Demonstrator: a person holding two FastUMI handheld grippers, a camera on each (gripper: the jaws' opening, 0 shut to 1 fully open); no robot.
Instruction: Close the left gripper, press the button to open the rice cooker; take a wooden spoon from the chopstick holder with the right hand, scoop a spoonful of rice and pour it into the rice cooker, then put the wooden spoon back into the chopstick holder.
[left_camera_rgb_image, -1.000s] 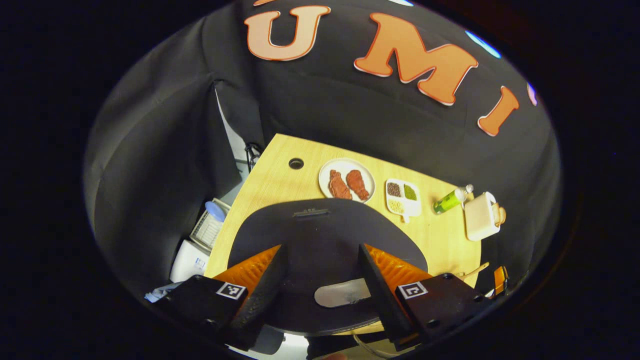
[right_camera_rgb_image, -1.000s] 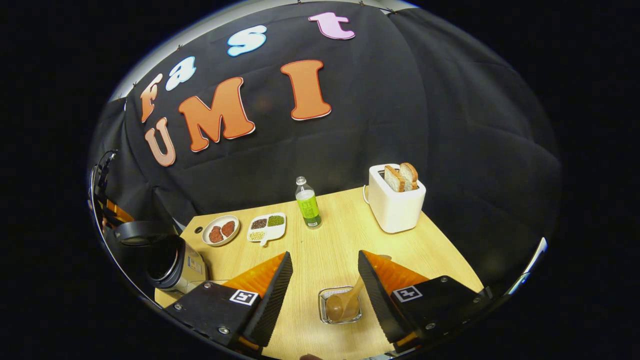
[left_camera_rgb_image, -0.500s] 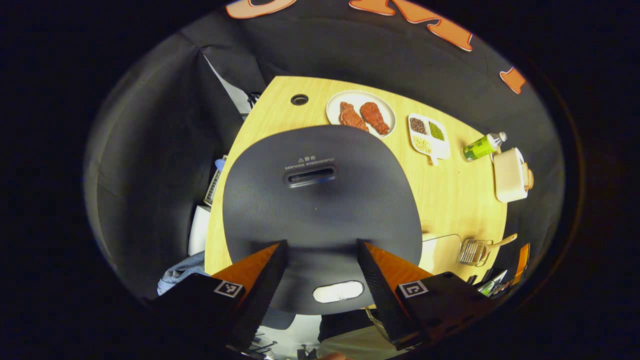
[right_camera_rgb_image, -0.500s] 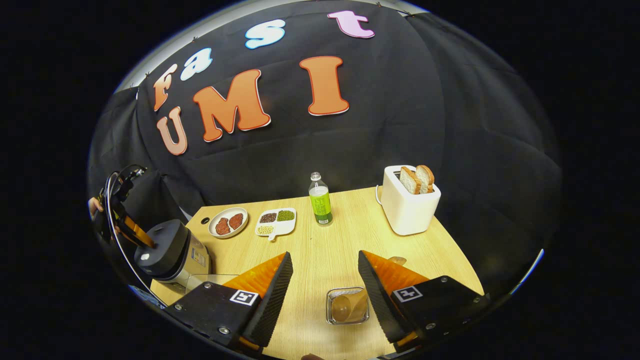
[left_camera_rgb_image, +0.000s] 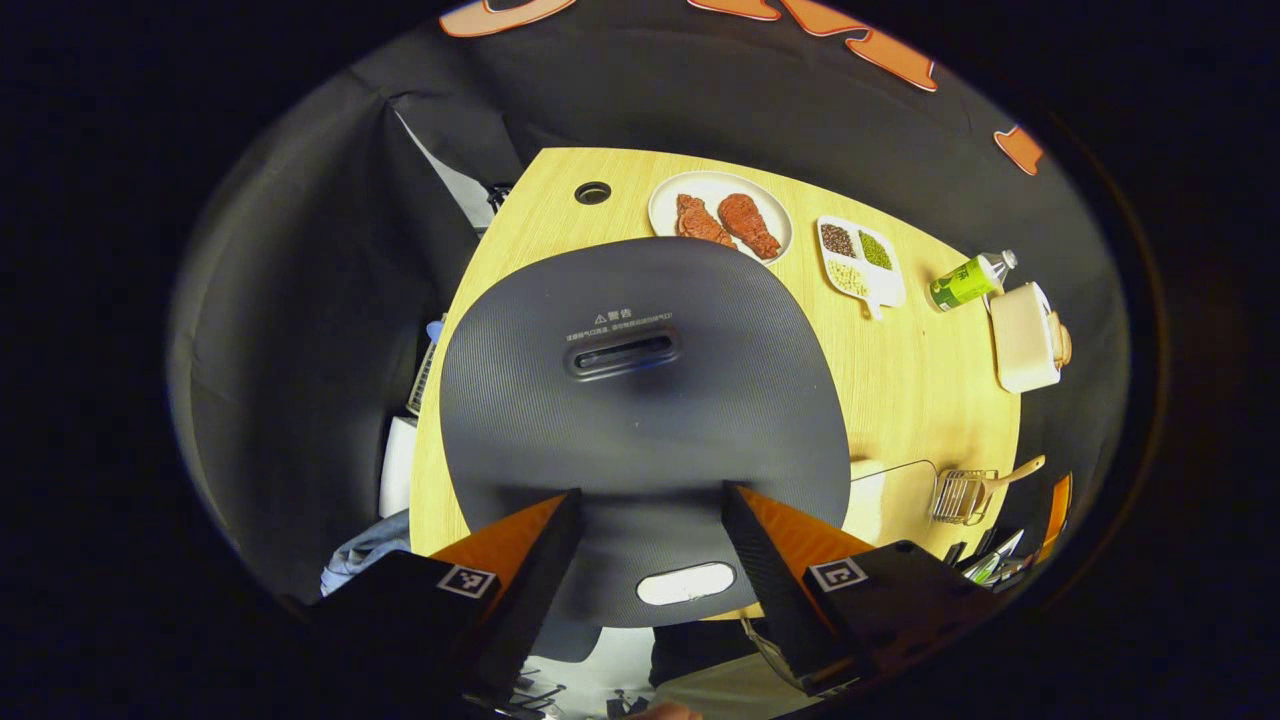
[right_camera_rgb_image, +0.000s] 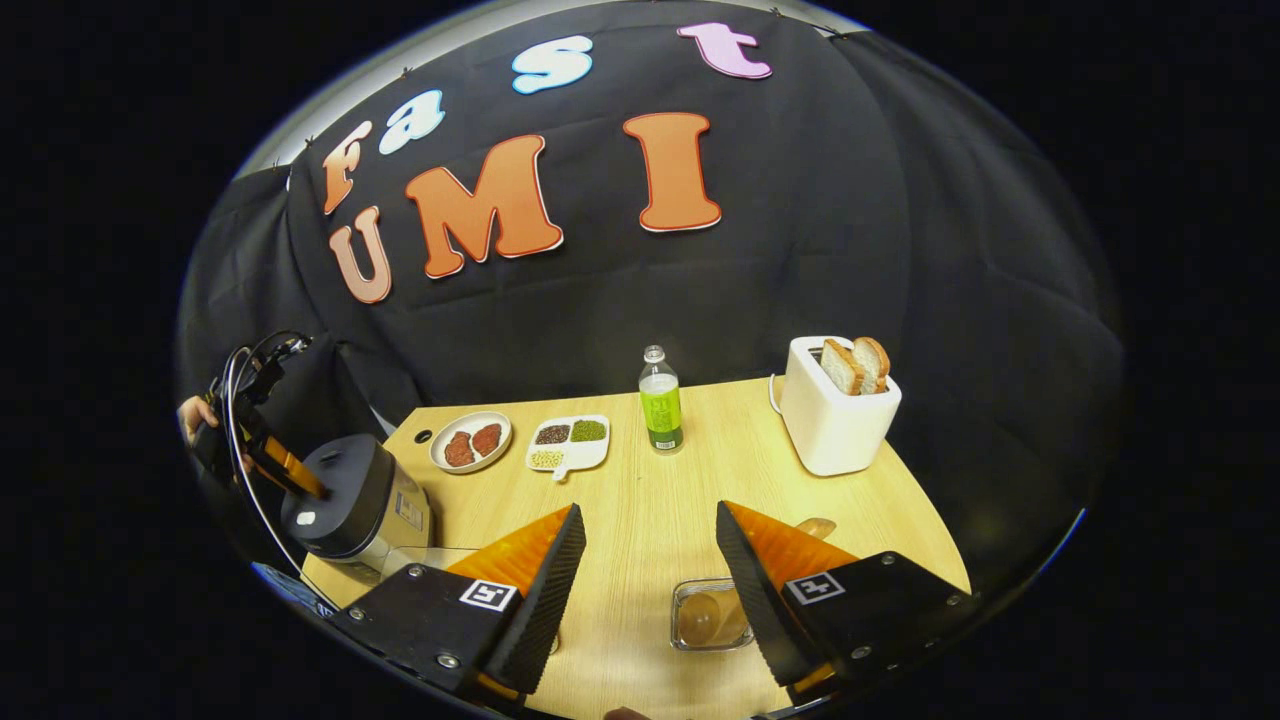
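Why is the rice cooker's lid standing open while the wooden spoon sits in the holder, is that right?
Not quite. The left gripper view shows the rice cooker's lid shut, with its button between the left gripper fingers. The wooden spoon does sit in the holder.

Toaster (right_camera_rgb_image: 835, 425) holding bread, bottle (right_camera_rgb_image: 661, 412), meat plate (right_camera_rgb_image: 470, 441).

Open tabletop mid-table
Bare wood lies between the rice cooker (right_camera_rgb_image: 355, 495), bottle (right_camera_rgb_image: 660, 400) and toaster (right_camera_rgb_image: 835, 420).
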